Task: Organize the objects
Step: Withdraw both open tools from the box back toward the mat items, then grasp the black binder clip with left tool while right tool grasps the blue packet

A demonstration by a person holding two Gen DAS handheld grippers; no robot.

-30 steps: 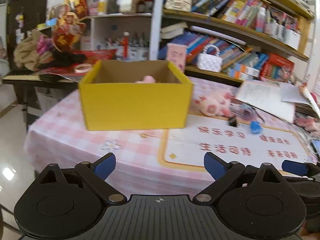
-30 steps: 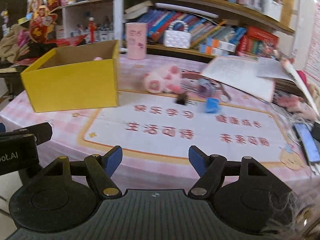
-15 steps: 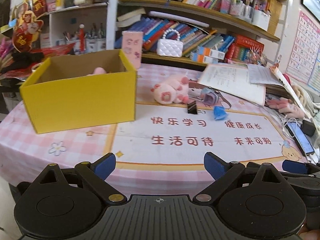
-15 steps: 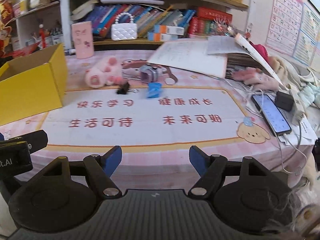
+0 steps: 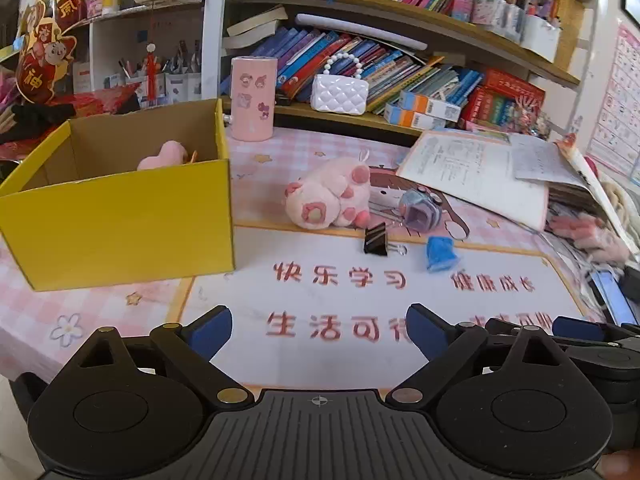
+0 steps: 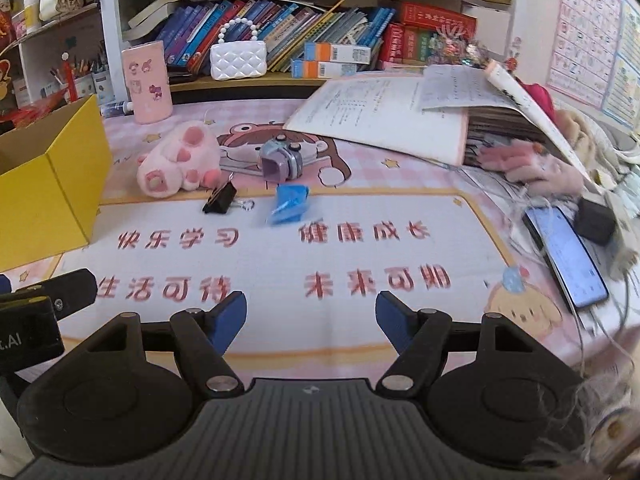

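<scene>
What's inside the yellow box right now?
In the yellow box, a pink plush item shows above the front wall, with something thin and orange beside it. The box floor is hidden.

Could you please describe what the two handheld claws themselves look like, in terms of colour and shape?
Both the left claw and the right claw are matte black, with blue pads on their fingers, silver rivets, round discs either side and a ribbed centre plate. No cables or sleeves show.

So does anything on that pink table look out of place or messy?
Yes. A pink plush paw, a black binder clip, a small blue item and a little purple toy camera lie scattered loose on the mat beside the yellow box. At the right, open workbooks sprawl over a pile.
</scene>
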